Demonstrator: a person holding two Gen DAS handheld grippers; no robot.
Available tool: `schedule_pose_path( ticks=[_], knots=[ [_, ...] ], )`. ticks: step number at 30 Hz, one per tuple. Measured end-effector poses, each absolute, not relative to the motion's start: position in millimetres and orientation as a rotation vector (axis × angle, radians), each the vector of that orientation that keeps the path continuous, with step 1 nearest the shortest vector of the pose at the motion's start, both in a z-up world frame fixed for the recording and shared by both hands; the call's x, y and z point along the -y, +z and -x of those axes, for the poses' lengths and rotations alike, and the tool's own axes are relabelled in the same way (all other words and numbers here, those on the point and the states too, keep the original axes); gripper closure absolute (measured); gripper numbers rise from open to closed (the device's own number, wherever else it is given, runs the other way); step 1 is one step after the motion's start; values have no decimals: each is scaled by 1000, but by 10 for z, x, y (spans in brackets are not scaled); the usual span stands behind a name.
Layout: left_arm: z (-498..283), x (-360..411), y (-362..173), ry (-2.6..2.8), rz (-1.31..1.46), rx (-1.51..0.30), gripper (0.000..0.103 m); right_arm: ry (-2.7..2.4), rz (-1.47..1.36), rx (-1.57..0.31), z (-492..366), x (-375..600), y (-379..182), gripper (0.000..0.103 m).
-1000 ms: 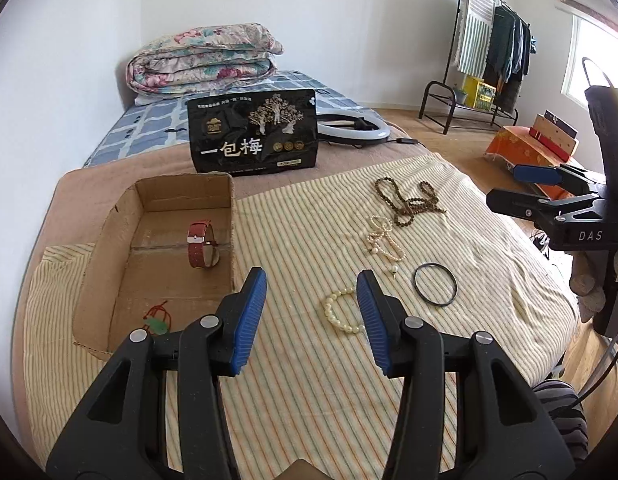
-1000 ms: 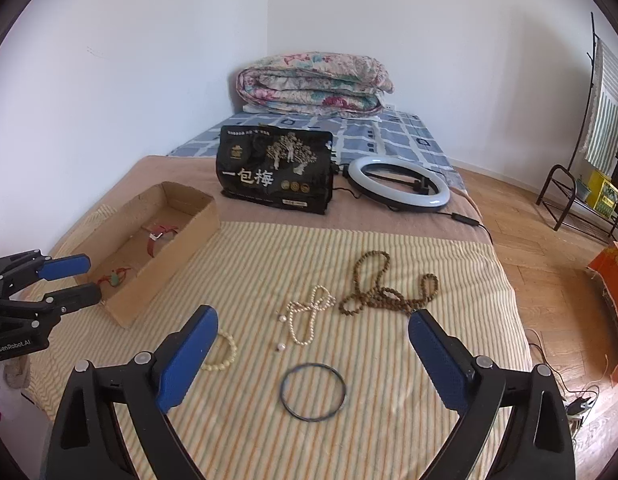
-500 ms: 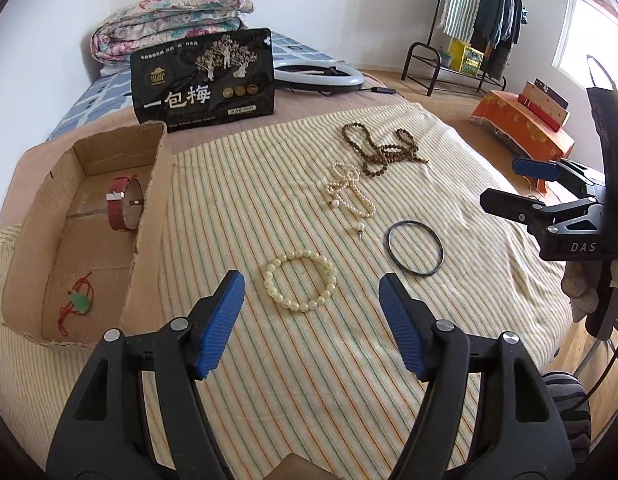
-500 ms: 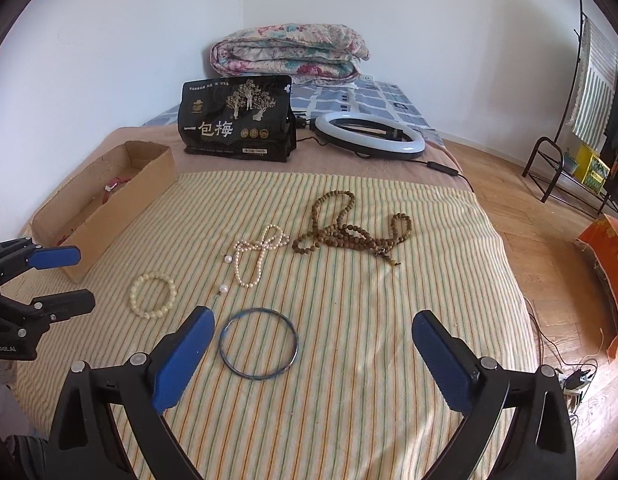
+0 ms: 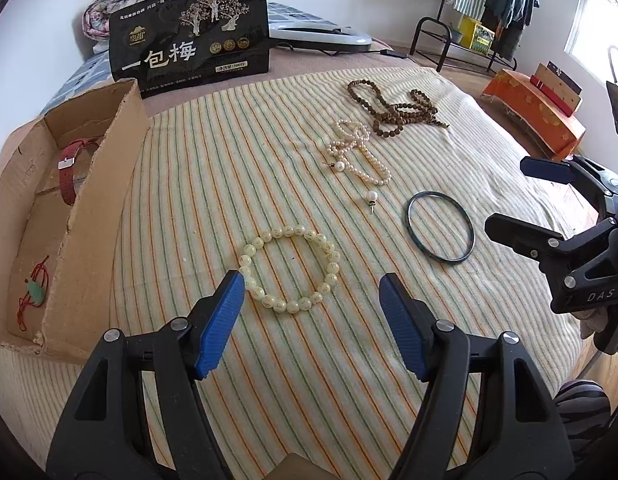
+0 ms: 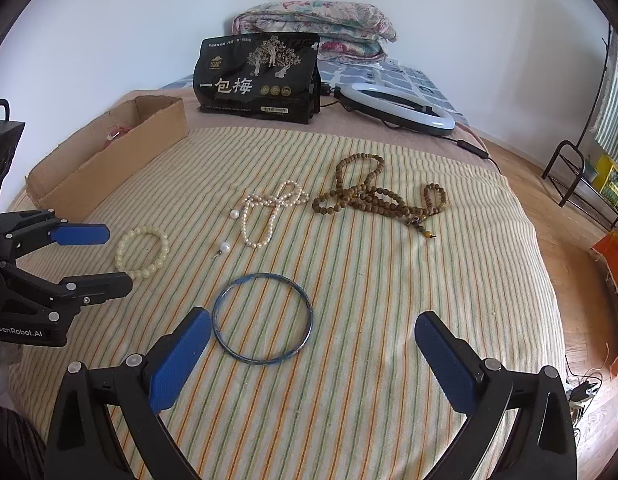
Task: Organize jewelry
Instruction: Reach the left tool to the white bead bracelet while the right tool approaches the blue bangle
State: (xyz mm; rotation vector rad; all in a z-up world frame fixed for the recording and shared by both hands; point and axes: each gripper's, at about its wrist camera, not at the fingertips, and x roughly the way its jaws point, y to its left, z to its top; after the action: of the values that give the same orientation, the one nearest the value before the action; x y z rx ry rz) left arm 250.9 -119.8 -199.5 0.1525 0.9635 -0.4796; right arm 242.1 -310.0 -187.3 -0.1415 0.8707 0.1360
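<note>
Over a striped bedspread [image 5: 269, 380], the left gripper [image 5: 312, 292] hangs with its blue fingers [image 5: 219, 322] spread wide and empty, the cream bead bracelet [image 5: 289, 268] lying on the cloth just ahead of the tips, untouched. The right gripper [image 6: 312, 344] is likewise spread wide and holds nothing; a dark bangle [image 6: 262, 318] lies flat just beside its left finger [image 6: 180, 364].

Beyond the bracelet lie a pearl necklace [image 5: 359, 152] with two loose pearl pieces near it, and past that a brown bead strand [image 5: 389, 110]. A cardboard box [image 5: 97, 216] stands left of the bracelet.

Behind the jewelry, a black bag [image 6: 257, 77] bears the white characters "一包梅". The left gripper's body reads "GenRobot.AI" in the right wrist view; the right gripper's reads "DAS" in the left wrist view.

Only the left wrist view looks into the box, showing a red watch strap [image 5: 71, 172] and a green pendant on red cord [image 5: 33, 292]. Only the right wrist view shows the ring light [image 6: 397, 108] whole, beside the bag.
</note>
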Motion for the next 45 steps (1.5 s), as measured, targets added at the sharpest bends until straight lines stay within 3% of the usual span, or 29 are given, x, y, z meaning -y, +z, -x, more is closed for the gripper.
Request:
schedule_pose_path(
  ticks=[21, 26, 36, 40, 43, 45],
  knots=[
    [-2717, 1042, -2108, -360, -99, -960, 31, 172, 128, -915, -2582, 3011, -2180, 0],
    [-2749, 1012, -2158, -341, -91, -976, 52, 209, 155, -915, -2579, 2916, -2191, 0],
    [-2824, 1009, -2225, -344, -84, -992, 67, 218, 177, -953, -2663, 2822, -2294, 0],
    [-2855, 1003, -2237, -342, -62, -989, 79, 218, 172, -964, -2681, 2825, -2333, 0],
    [-2858, 1020, -2237, -343, -65, -985, 92, 225, 157, -973, -2693, 2842, -2341, 4],
    [-2849, 1040, -2233, -345, -74, -981, 96, 239, 152, -975, -2685, 2837, -2333, 11]
  ],
)
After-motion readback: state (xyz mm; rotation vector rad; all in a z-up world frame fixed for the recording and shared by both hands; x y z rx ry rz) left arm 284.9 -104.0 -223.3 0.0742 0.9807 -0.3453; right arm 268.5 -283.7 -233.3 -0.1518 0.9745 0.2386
